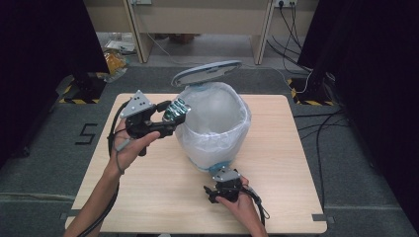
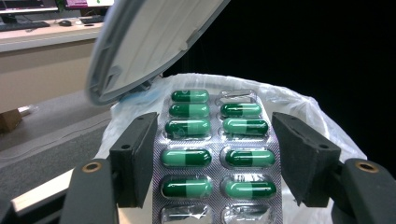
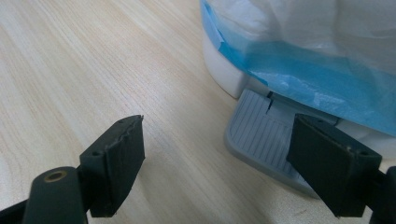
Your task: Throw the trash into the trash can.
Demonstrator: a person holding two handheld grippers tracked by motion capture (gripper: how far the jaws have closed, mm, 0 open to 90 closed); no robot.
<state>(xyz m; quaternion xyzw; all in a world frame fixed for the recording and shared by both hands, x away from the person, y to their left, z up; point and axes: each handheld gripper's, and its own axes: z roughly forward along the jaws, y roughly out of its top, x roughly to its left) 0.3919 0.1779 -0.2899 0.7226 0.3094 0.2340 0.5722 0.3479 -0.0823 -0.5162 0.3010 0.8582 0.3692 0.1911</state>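
A blister pack (image 1: 176, 109) of green capsules (image 2: 217, 154) is clamped by its long edges in my left gripper (image 1: 169, 115) (image 2: 215, 123), which is shut on it. The pack hangs at the left rim of a white pedal bin (image 1: 212, 128) lined with a clear bag (image 2: 303, 109). The bin's grey lid (image 1: 206, 72) (image 2: 149, 42) stands raised. At the bin's near foot my right gripper (image 1: 222, 178) (image 3: 219, 137) is open. Its right jaw lies over the grey ribbed pedal (image 3: 259, 140), and its left jaw hovers above bare wood.
The bin stands mid-table on a light wooden table (image 1: 148, 197). Beyond it are a wooden desk (image 1: 197, 19), floor cables (image 1: 316, 123) at the right and dark curtains on both sides. Open tabletop lies left and right of the bin.
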